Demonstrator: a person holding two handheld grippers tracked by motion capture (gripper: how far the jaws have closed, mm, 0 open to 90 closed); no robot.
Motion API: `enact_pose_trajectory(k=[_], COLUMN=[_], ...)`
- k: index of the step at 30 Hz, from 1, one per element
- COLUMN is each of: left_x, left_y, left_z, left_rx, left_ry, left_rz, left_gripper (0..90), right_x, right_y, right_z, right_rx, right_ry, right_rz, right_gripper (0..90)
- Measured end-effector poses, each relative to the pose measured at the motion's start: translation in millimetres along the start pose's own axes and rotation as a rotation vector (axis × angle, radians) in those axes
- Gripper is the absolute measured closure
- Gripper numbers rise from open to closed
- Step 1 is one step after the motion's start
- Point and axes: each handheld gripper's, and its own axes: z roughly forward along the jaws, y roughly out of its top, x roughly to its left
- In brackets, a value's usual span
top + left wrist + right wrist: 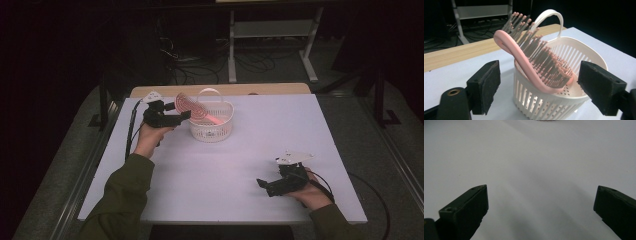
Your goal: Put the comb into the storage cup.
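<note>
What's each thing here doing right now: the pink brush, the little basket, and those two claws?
Pink hairbrush: leaning tilted in the basket, one end sticking out over the rim, bristles up, not gripped.
White basket: upright on the table, handle raised.
Left claw: open, jaws apart beside the basket, pressing on nothing.
Right claw: open, low over bare table, holding nothing.
White table: bears the basket.

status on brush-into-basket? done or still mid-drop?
Done: the pink hairbrush leans in the white basket, its head poking over the rim. In hand: nothing; the left gripper stands open around it, pads clear. Right gripper is open over bare table. Left: back the left gripper away.
</note>
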Motion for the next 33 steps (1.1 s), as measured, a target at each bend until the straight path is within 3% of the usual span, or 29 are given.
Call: enact_pose_trajectory(k=[7, 20, 33], left_x=[-5.7, -16.3, -33.5], left_y=[-2.9, -20.7, -40.8], left_z=[-2.0, -14.5, -28.9], left_rx=[0.039, 0.077, 0.102], left_ry=[-0.004, -0.040, -0.078], left_rz=[0.050, 0.077, 0.116], left_gripper=[12.1, 3.0, 0.0], right_x=[0.9, 1.2, 2.2], right_y=[0.3, 0.2, 0.4], right_z=[0.3, 1.0, 1.9], right_rx=[0.002, 0.005, 0.011], right_ry=[-0.001, 0.000, 0.001], right_rz=[-0.002, -0.007, -0.012], right_gripper=[0.0, 0.0, 0.0])
